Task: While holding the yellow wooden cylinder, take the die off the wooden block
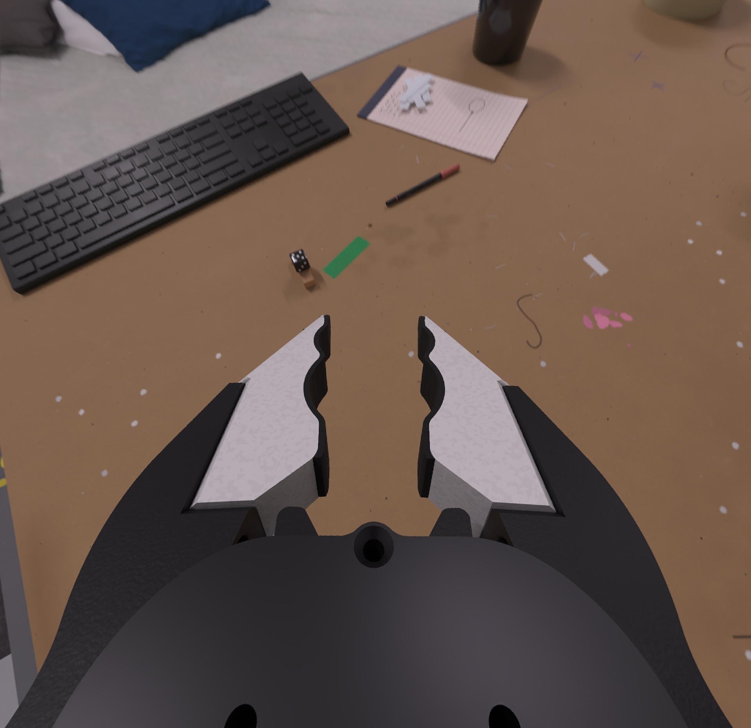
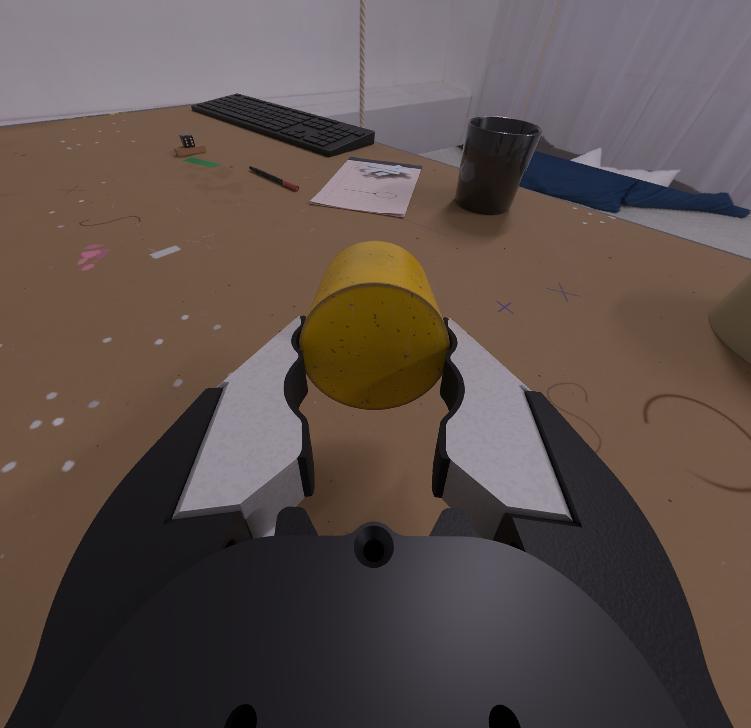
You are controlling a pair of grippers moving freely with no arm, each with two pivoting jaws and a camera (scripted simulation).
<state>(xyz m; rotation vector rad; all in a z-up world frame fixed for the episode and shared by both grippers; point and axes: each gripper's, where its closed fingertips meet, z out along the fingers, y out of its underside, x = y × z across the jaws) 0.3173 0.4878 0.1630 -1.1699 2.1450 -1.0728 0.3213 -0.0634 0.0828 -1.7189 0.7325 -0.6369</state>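
Note:
A small black die point(image 1: 299, 260) with white pips sits on a small wooden block point(image 1: 309, 280) on the brown table, ahead and a little left of my left gripper point(image 1: 374, 322), which is open and empty, above the table. In the right wrist view the die point(image 2: 187, 140) on the block point(image 2: 189, 150) is far off at upper left. My right gripper point(image 2: 374, 334) is shut on a yellow wooden cylinder point(image 2: 372, 339), held above the table with its flat end facing the camera.
A black keyboard point(image 1: 162, 172) lies left of the die, a green strip point(image 1: 346, 257) just right of it. A pen point(image 1: 422, 185), a notepad point(image 1: 447, 113) with white scraps, and a black cup point(image 1: 508, 18) stand farther back. A beige object point(image 2: 731, 318) is at the right.

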